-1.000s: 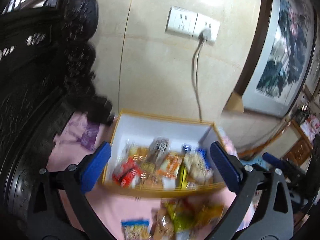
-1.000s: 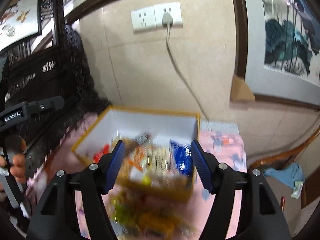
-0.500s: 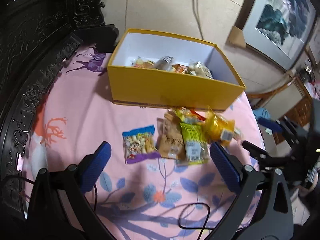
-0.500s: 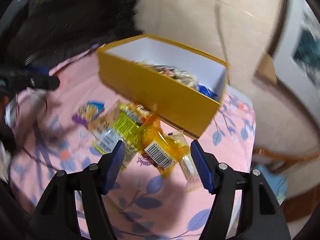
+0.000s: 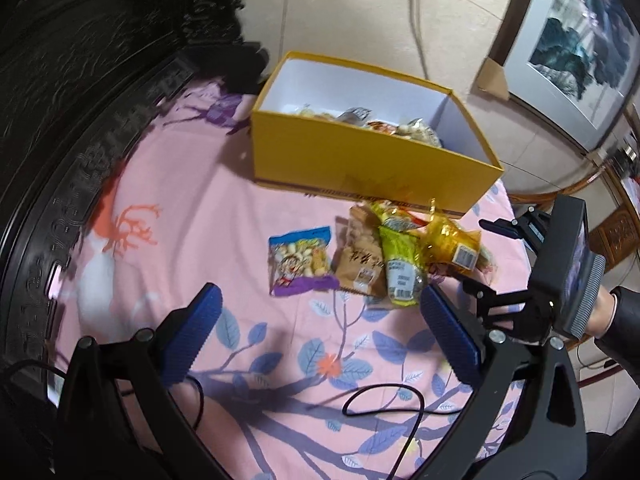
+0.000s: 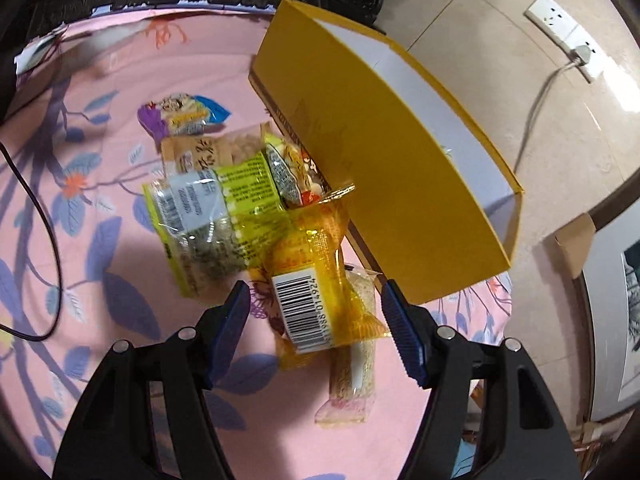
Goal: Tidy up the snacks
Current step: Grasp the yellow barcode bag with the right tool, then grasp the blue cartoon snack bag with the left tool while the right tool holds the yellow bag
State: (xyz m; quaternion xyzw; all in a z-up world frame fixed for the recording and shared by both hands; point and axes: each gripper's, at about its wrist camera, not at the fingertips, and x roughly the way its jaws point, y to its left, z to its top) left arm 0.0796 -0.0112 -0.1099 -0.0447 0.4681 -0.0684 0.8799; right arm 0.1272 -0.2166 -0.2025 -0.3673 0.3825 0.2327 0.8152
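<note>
Snack packets in crinkly plastic lie heaped just before the yellow cardboard box (image 6: 384,152) on the pink floral cloth. Right gripper (image 6: 316,320) hovers, jaws apart, astride the translucent orange barcoded packet (image 6: 312,280): light, slippery, best pinched mid-body. Left gripper (image 5: 320,336) is open, empty.

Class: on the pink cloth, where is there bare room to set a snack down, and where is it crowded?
Bare: left of the yellow box and blue packet, toward the dark carved frame. Crowded: packets piled against the box's front, near the right gripper. A cable crosses the near edge.
</note>
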